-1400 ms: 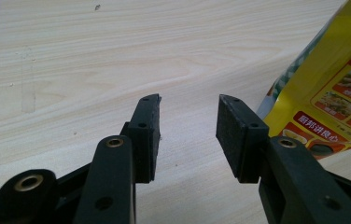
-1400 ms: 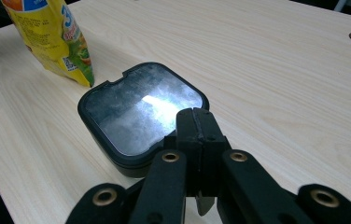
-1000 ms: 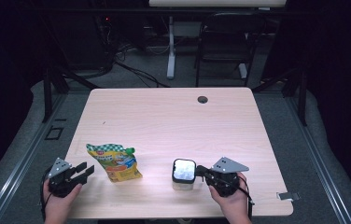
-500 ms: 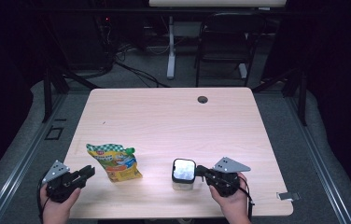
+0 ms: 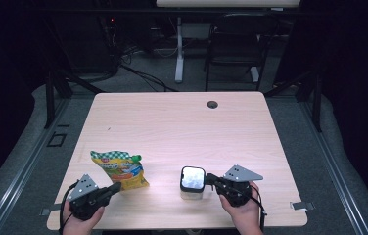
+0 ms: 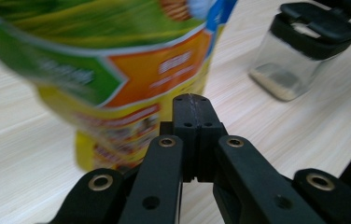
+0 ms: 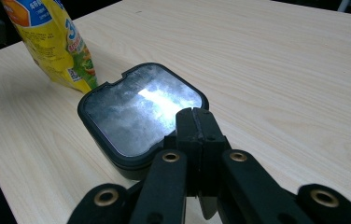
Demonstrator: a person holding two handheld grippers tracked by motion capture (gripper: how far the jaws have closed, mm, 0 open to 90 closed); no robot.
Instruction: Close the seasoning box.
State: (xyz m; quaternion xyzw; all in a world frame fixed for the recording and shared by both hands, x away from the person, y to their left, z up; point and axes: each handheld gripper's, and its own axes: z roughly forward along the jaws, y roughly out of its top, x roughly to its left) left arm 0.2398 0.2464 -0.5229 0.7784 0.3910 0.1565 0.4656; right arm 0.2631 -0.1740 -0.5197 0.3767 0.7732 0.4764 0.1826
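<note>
Pale wood table [image 5: 172, 122] with a snack bag, a lidded jar and two closed grippers at its near edge.
The yellow-green snack bag [image 5: 119, 169] lies near the left corner; the left gripper [image 5: 115, 187] has just been closing, pads now together with nothing between them, tips at the bag's near end (contact unclear). The clear jar [image 5: 192, 182] with its black lid [image 7: 141, 112] stands just beside the right gripper [image 5: 210, 178], jaws pressed together and empty, by the lid's rim.

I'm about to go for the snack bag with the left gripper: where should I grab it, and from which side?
Take the snack bag by its near bottom edge, coming in low from the person's side, where the left gripper already points. The bag lies flat on the table, so that thin sealed edge probably suits the fingers better than the puffy middle. The jaws, which have just closed with nothing between them, must open first.
</note>
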